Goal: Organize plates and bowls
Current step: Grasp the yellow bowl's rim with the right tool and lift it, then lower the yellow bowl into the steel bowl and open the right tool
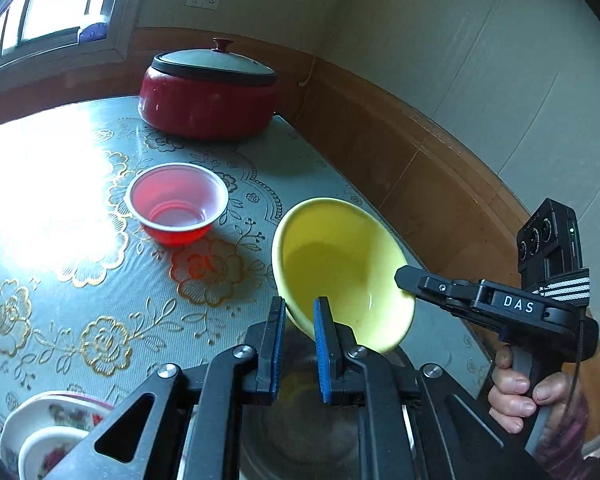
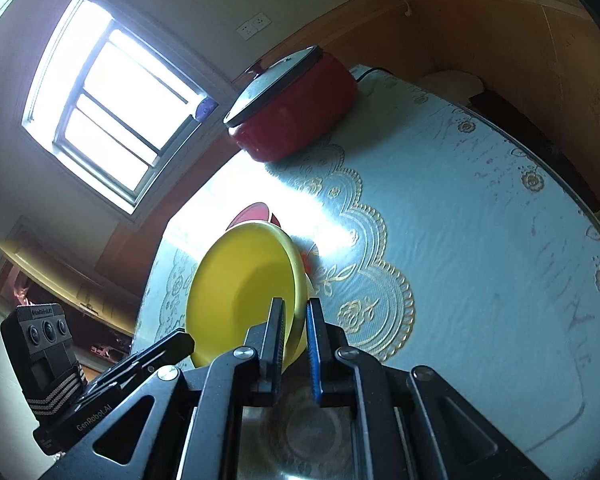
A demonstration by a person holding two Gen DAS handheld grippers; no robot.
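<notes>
Behind everything I see a corner with cream walls, brown wood wainscot and a bright window, and below it the tabletop under a pale blue plastic cloth printed with gold flowers. At the far end sits a big red lidded pot. Nearer stands a translucent red plastic bowl, upright and empty, and at the near left edge some flowered white dishes lie stacked. I have the glossy yellow ceramic bowl tilted in the air above the cloth, apart from the red one. My left claw pinches its near rim, jaws narrow; my right claw clamps the opposite rim the same way. I judge this the carrying step. Next I must move both hands together, level the bowl and lower it onto its place, perhaps into the red bowl.
</notes>
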